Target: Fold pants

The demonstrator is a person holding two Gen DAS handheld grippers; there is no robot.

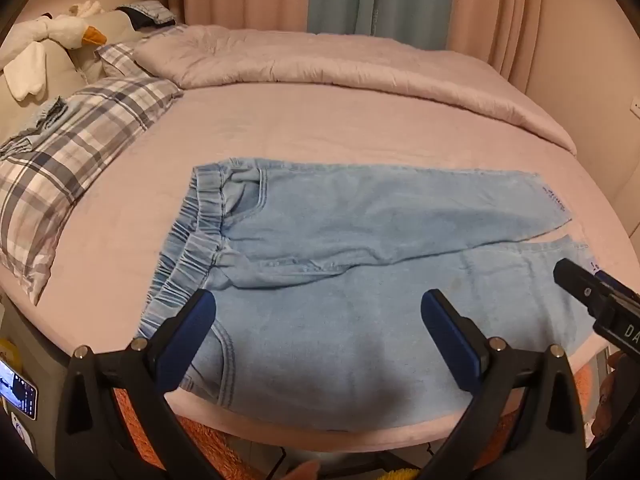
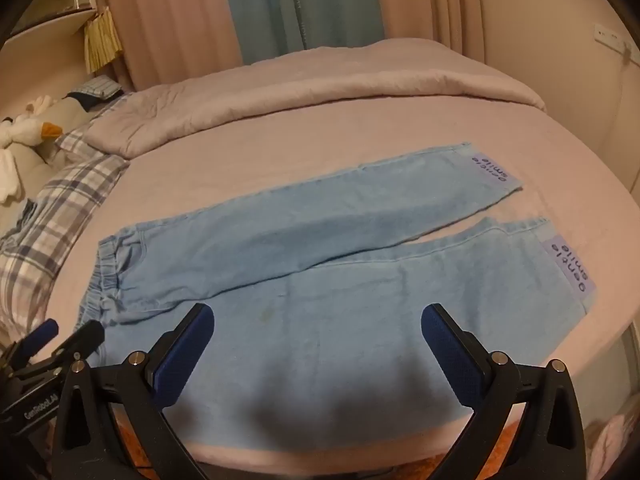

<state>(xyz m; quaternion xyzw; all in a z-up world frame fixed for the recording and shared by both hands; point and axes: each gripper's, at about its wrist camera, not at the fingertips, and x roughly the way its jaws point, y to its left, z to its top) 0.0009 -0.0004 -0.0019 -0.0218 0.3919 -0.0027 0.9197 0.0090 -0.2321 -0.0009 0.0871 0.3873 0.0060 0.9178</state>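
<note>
Denim, pale blue and soft-washed, formed the pants (image 1: 360, 240), which lay flat on the pink sheet of the bed (image 1: 280, 128) near its front edge. To the left of the pants, a plaid pillow (image 1: 72, 152) in grey, blue and white rested at the bed's left side, with a white plush goose (image 1: 60, 32) beyond it. The gathered elastic waistband (image 1: 188, 240) pointed toward the pillow; both legs ran rightward, parting slightly at the hems. Behind the pants, a quilted grey duvet (image 1: 320, 64) lay bunched along the far side.

The left gripper (image 1: 318, 336) hovered over the near hip area, its blue-padded fingers (image 1: 188, 344) spread wide, holding nothing. The right gripper (image 2: 318, 348) hung over the near leg, likewise spread and holding nothing.

The left wrist view alone showed the pocket stitching and the waistband ruffles in detail. The right wrist view alone showed both lilac hem labels (image 2: 570, 266) with dark printed lettering.
</note>
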